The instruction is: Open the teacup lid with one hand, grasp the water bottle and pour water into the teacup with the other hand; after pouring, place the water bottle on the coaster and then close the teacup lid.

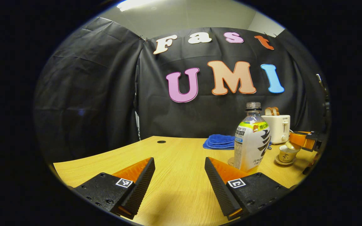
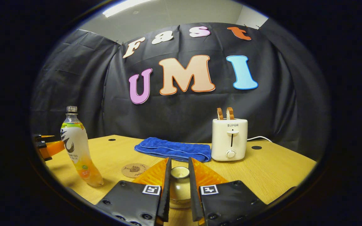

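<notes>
At the left edge of the bench (image 1: pixel 174 188), the left gripper (image 1: pixel 178 158) is held low over bare wood with its jaws spread wide and nothing between them. The uncapped water bottle (image 1: pixel 251 138) is stood upright just ahead and to its right, toward the bench's front half. A round coaster (image 2: pixel 134 170) is laid bare just beside the bottle. A folded blue cloth (image 2: pixel 173 149) is spread near the back edge. Further right, the teacup (image 1: pixel 286 154) is set on its saucer (image 1: pixel 283 162), and the teacup lid (image 2: pixel 180 175) is gripped between the narrowly closed jaws of the right gripper (image 2: pixel 179 158), tilted above the cup's rim. A white toaster (image 2: pixel 229 139) with two slices in it is placed toward the back right corner.
</notes>
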Motion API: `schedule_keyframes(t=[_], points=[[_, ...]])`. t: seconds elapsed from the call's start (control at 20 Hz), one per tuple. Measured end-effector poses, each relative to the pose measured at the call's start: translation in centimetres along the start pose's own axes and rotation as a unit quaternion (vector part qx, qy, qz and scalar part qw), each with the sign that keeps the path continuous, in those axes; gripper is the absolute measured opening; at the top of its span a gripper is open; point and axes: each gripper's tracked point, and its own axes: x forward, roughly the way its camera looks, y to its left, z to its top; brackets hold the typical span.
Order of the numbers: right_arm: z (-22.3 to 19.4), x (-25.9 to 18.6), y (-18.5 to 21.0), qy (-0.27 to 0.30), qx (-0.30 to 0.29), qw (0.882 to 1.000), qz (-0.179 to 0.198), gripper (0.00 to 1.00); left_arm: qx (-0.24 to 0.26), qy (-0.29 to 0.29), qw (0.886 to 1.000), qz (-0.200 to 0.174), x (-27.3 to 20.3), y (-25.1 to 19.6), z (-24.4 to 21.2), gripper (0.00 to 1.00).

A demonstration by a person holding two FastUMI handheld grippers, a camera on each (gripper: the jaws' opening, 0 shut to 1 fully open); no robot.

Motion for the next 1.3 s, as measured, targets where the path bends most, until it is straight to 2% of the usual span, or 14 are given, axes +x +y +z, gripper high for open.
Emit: schedule_keyframes(t=[0.4,0.6,0.85,1.0,1.15,1.3], points=[[0.3,-4.2,-2.5,-0.005,0.000,1.000,-0.030,0.31,-0.002,-0.003,0.996,-0.092,-1.5,-3.1,0.1,0.93],[0.4,-6.0,-3.1,-0.004,0.000,1.000,-0.027,0.31,-0.004,-0.005,0.987,-0.163,-2.5,-5.7,0.1,0.93],[0.5,-7.4,-4.6,-0.005,-0.001,0.999,-0.046,0.31,-0.004,0.011,0.974,-0.225,-2.7,-8.7,-0.4,0.93],[0.6,-7.8,-5.2,-0.006,-0.001,0.999,-0.051,0.30,-0.001,0.041,0.970,-0.240,-1.9,-10.5,-1.3,0.93],[0.6,-8.2,-5.5,-0.005,-0.001,0.999,-0.050,0.30,0.001,0.076,0.968,-0.237,-0.5,-11.7,-2.1,0.93],[0.7,-8.4,-6.2,-0.007,-0.001,0.998,-0.055,0.31,-0.003,0.085,0.970,-0.226,0.9,-12.6,-2.2,0.93]])
